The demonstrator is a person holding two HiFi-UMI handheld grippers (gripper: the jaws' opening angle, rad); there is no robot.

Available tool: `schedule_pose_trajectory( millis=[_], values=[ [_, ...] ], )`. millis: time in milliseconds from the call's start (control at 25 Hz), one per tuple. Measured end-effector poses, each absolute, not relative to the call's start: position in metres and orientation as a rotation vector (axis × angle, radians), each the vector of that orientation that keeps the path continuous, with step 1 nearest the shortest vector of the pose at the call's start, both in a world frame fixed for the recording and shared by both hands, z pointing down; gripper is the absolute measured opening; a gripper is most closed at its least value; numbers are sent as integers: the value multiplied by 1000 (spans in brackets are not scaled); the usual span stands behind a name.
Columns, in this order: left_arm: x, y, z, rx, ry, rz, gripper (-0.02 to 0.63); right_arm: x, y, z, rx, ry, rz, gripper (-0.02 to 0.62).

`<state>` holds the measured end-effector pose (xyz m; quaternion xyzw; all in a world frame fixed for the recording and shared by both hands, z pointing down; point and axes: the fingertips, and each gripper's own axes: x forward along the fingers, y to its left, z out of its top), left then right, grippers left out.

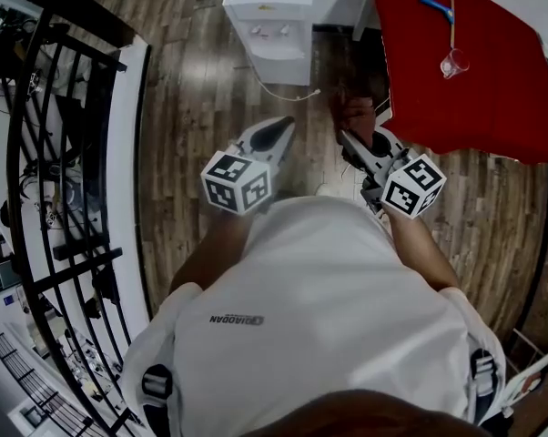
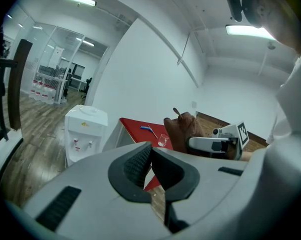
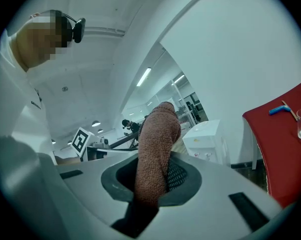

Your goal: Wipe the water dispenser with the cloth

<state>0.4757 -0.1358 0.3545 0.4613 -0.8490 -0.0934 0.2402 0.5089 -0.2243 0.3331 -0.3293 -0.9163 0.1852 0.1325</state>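
The white water dispenser (image 1: 269, 21) stands on the wood floor ahead of me, some way beyond both grippers. It also shows small in the left gripper view (image 2: 85, 131) and in the right gripper view (image 3: 208, 139). My right gripper (image 1: 354, 146) is shut on a brown cloth (image 1: 356, 112); the cloth (image 3: 156, 144) rises between its jaws (image 3: 158, 176). My left gripper (image 1: 276, 137) is held beside it, shut (image 2: 149, 159) with nothing in it. From the left gripper, the cloth (image 2: 183, 130) and the right gripper (image 2: 215, 144) appear to the right.
A red table (image 1: 492, 89) at the right carries a clear cup (image 1: 453, 63), a blue item (image 1: 433, 5) and a thin stick. A black metal railing (image 1: 65, 153) runs along the left. A white cable (image 1: 288, 94) lies on the floor by the dispenser.
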Motion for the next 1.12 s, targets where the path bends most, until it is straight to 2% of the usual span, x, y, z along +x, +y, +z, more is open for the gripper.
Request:
schedule_pose_trajectory(
  millis=[160, 360, 760, 1120],
  values=[
    [472, -150, 355, 1255, -2338, -263, -3, 509, -242, 342, -965, -2627, 540, 51],
    [454, -128, 355, 1103, -2336, -462, -3, 500, -256, 354, -955, -2601, 586, 51],
    [452, -121, 382, 1074, -2322, -335, -3, 474, -247, 372, -956, -2556, 588, 51],
    [368, -113, 384, 1181, -2306, -285, -4, 401, -218, 383, -896, -2571, 429, 51]
  ],
)
